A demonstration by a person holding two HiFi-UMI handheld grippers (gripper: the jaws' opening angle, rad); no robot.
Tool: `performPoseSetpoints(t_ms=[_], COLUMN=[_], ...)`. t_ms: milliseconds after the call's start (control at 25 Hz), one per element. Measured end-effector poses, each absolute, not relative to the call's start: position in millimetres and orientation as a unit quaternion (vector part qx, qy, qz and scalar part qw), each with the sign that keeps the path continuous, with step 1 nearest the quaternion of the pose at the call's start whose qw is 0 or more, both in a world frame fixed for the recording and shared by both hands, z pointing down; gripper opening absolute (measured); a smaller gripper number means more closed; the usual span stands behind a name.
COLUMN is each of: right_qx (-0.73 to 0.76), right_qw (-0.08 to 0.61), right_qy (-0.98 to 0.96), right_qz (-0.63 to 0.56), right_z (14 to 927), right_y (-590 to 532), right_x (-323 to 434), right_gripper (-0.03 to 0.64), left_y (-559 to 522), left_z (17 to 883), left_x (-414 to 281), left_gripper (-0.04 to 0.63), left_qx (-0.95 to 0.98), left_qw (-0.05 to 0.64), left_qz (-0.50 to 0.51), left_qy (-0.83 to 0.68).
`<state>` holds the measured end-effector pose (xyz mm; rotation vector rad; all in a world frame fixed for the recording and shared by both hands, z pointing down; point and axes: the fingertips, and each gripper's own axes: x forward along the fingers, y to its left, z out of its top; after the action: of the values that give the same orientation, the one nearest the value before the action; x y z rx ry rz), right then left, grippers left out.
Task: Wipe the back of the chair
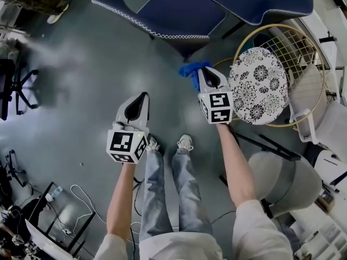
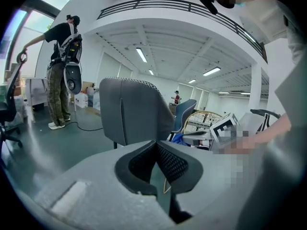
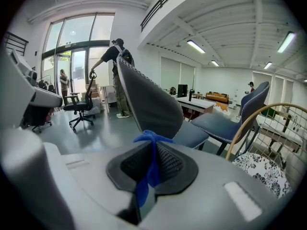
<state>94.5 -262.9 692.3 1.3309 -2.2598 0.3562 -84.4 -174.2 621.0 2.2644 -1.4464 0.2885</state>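
Chair [image 1: 173, 15] stands ahead; right gripper [image 3: 153, 152] pinches blue cloth [image 3: 151, 139]; left gripper [image 2: 156, 150] closed, empty.

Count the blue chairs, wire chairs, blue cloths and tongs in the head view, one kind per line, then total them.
Blue chairs: 2
Wire chair: 1
Blue cloth: 1
Tongs, left and right: 2
Total: 6
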Motion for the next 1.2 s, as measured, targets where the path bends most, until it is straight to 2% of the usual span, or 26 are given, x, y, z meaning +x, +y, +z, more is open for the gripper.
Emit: performPoseSetpoints(t_ms=[560, 1200], right_qx=[0.531, 0.545], right_qw=[0.177, 0.138], right_qy=[-0.821, -0.823], right_qz=[0.112, 0.074], right_z=[608.8, 467.1], right_y=[-208.5, -191.1], right_x=[122.3, 128.7], right_gripper=[0.025, 0.025], left_y=[-170.6, -172.4], left_z=[581.1, 454.0], left_x=[-92.6, -117.7], left_gripper=[-0.002, -0.002], left_qx=[0.820, 0.816], left_qw=[0.192, 0.149], left_qz=[0.092, 0.064], left_qy=[-0.531, -0.554])
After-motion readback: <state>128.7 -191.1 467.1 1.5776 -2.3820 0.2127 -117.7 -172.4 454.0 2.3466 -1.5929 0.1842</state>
